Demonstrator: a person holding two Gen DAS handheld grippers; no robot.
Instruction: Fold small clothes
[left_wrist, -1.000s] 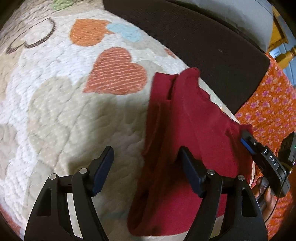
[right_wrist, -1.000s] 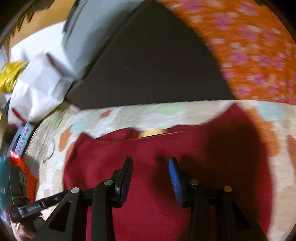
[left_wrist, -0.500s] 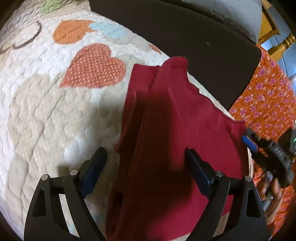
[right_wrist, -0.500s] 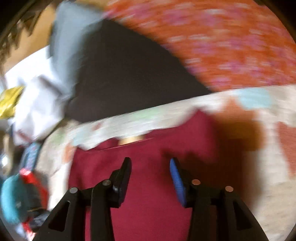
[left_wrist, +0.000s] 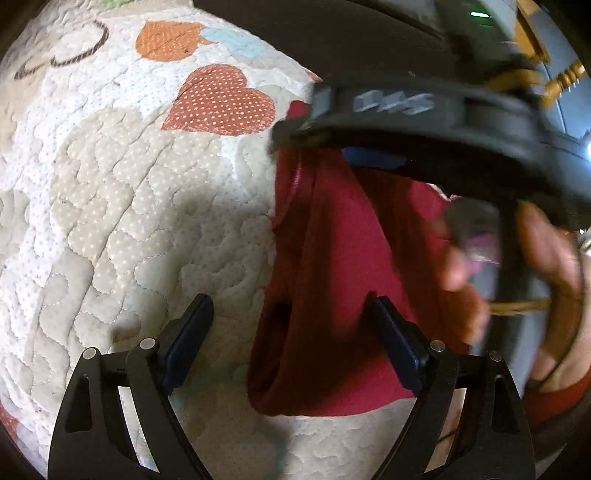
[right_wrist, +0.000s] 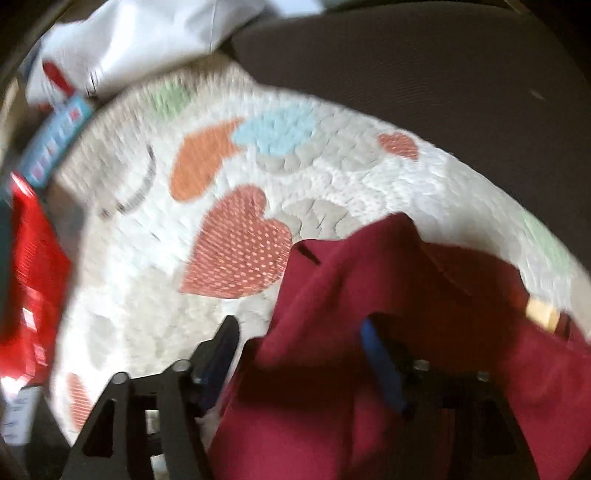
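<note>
— Tongs first, left wrist view: how do they stand?

— Left tongs (left_wrist: 291, 332) gape wide and grip nothing. One pad sits over the quilt (left_wrist: 110, 206), the other over the red garment (left_wrist: 332, 277), whose long folded edge runs between them from twelve down to six o'clock. At two o'clock the right tongs (left_wrist: 369, 155) cross the picture, blurred, with the person's hand (left_wrist: 517, 266) behind them at three o'clock.

— And the right wrist view?

— Blurred as well. Right tongs (right_wrist: 299, 354) are opening, with the garment's (right_wrist: 424, 350) left edge lying between the pads; neither seems to press on it. The cloth fills the picture from three to six o'clock on the heart-patterned quilt (right_wrist: 147, 288), with a tan label (right_wrist: 541, 314) at three o'clock.

— Which step, would you say?

— One fold looks laid and let go; the piece lies doubled lengthwise. I judge the next move calls for pinching one short end with both tongs and carrying it over the other, keeping the edges in line.
</note>
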